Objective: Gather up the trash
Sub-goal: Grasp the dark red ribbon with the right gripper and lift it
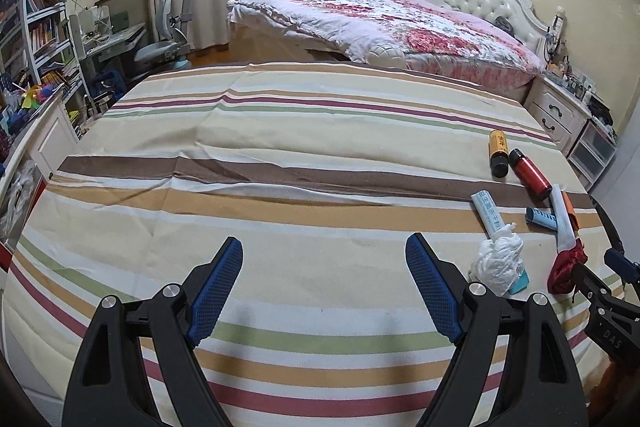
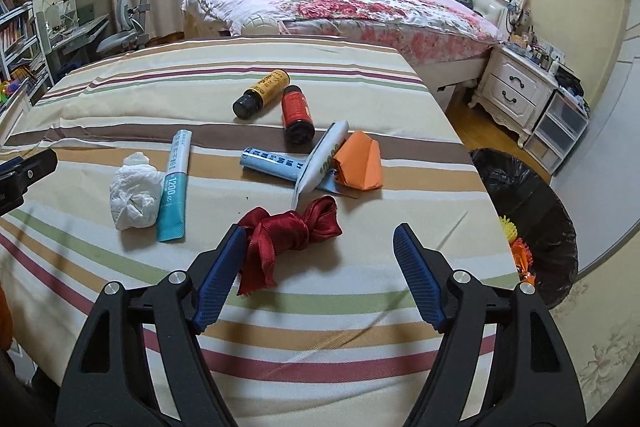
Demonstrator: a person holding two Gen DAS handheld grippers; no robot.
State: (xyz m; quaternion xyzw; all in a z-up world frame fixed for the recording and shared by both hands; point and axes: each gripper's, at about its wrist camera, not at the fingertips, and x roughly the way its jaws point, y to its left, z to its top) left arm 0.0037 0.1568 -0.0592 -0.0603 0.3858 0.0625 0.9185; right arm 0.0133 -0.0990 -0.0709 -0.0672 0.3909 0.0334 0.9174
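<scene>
My right gripper [image 2: 320,251] is wide open and empty by the red ribbon [image 2: 290,233], ready to grab it for the bin [image 2: 532,211].

Two fisheye cameras look forward and down along their grippers' fingers, low over a striped cloth [image 1: 280,155]. The left view faces bare stripes, clutter at its right edge; the right view sits close over it. Both share the crumpled tissue [image 1: 498,263] [image 2: 134,197] — and the bed [image 1: 400,23] [image 2: 360,7] behind.
</scene>
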